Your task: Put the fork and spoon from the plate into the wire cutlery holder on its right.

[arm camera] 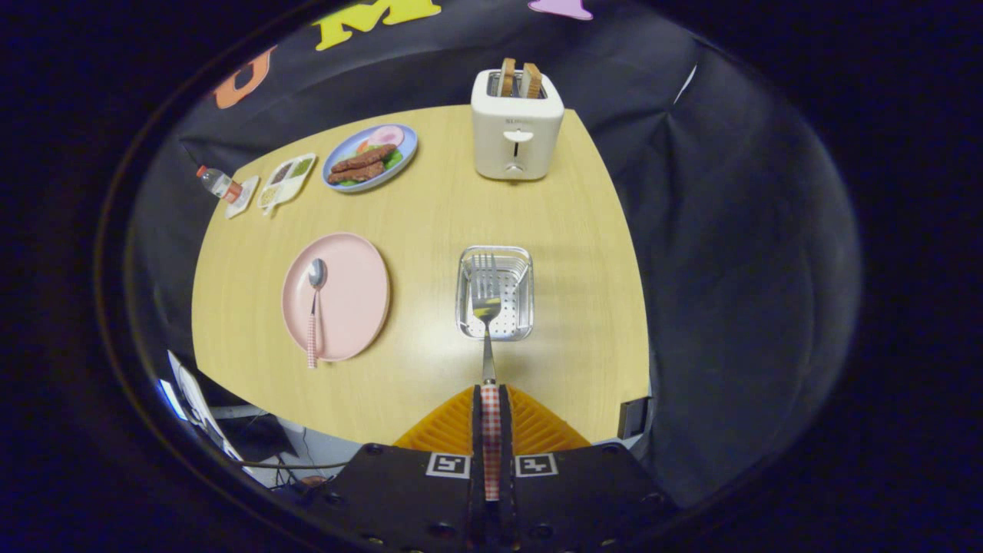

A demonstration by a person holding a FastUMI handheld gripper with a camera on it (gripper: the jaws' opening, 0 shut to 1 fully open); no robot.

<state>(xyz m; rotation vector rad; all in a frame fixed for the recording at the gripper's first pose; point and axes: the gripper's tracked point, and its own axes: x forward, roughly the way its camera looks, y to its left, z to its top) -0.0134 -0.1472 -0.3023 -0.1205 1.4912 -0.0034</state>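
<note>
The gripper (490, 418) clenched the fork (485, 303) by its checked handle, tines over the wire cutlery holder (495, 293). The spoon (315, 307) lay on the pink plate (357, 299). Released tilted, the fork might catch the rim and tip onto the counter (430, 223).

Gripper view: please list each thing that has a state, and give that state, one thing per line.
gripper: fingers shut on the fork's handle.
fork: held, tines over the wire cutlery holder.
spoon: lying on the pink plate, handle end over the rim.
toaster: two slices standing up out of the slots.
blue plate: holds food.
</note>
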